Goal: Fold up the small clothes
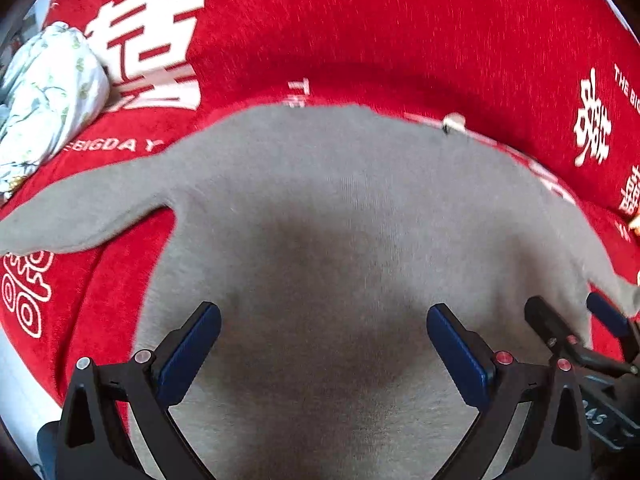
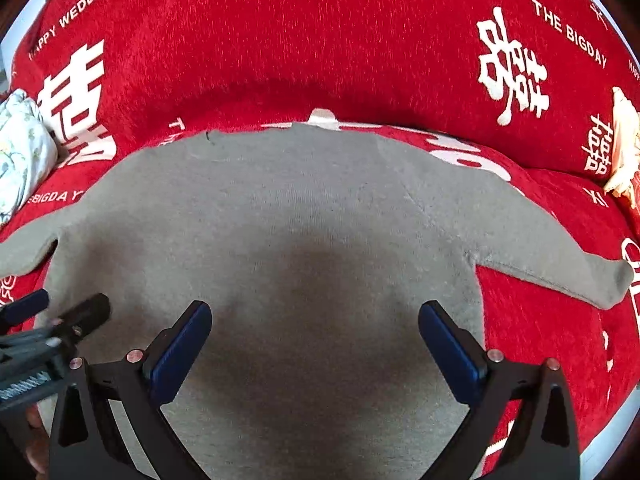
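A small grey long-sleeved top (image 1: 320, 208) lies spread flat on a red sofa cover, its neck edge toward the backrest and one sleeve out to each side. It also fills the right wrist view (image 2: 280, 208). My left gripper (image 1: 324, 316) is open and empty, hovering over the lower body of the top. My right gripper (image 2: 316, 312) is open and empty, also over the lower body. The right gripper shows at the right edge of the left wrist view (image 1: 576, 312); the left gripper shows at the left edge of the right wrist view (image 2: 64, 304).
The red sofa cover (image 2: 320, 40) carries white characters and lettering and rises into a backrest behind the top. A floral white bundle (image 1: 44, 92) lies at the left. A cream cloth item (image 2: 624, 144) sits at the far right.
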Demonstrator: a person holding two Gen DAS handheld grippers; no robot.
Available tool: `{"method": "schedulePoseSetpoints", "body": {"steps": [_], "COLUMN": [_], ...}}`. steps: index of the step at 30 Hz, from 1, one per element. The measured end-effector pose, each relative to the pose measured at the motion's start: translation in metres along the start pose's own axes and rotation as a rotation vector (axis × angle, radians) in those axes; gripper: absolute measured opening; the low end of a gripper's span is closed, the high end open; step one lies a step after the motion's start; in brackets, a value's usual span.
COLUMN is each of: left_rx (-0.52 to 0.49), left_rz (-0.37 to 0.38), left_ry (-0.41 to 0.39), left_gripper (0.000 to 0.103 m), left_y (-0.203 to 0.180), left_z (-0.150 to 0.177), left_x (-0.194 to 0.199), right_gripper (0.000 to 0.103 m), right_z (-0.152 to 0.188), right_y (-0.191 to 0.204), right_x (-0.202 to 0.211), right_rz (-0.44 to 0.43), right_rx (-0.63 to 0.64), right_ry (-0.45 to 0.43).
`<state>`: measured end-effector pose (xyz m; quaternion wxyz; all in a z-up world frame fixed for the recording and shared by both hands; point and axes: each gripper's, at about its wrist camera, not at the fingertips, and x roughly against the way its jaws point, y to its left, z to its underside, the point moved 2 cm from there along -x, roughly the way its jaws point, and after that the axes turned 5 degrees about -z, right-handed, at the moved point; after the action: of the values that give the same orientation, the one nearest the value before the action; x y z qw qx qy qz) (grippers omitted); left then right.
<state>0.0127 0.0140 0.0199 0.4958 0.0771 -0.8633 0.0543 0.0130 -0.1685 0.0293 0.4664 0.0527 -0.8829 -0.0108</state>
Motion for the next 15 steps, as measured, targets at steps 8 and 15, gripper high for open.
{"method": "schedulePoseSetpoints", "body": {"steps": [8,15], "left_rx": [0.068,0.006], "left_rz": [0.008,-0.046], "left_ry": [-0.07,-0.03], "left_gripper": [0.103,0.103], "left_y": [0.005,-0.007], "left_z": [-0.012,-0.016], "left_x": [0.018,0.015], "right_gripper": [0.103,0.103], "right_z": [-0.008,-0.015], "right_y": [-0.006,-0.015], "right_x": [0.006,0.013], "right_rz": [0.017,-0.009], "right_rx": [-0.013,-0.008], "right_ry": [-0.04,-0.069]}}
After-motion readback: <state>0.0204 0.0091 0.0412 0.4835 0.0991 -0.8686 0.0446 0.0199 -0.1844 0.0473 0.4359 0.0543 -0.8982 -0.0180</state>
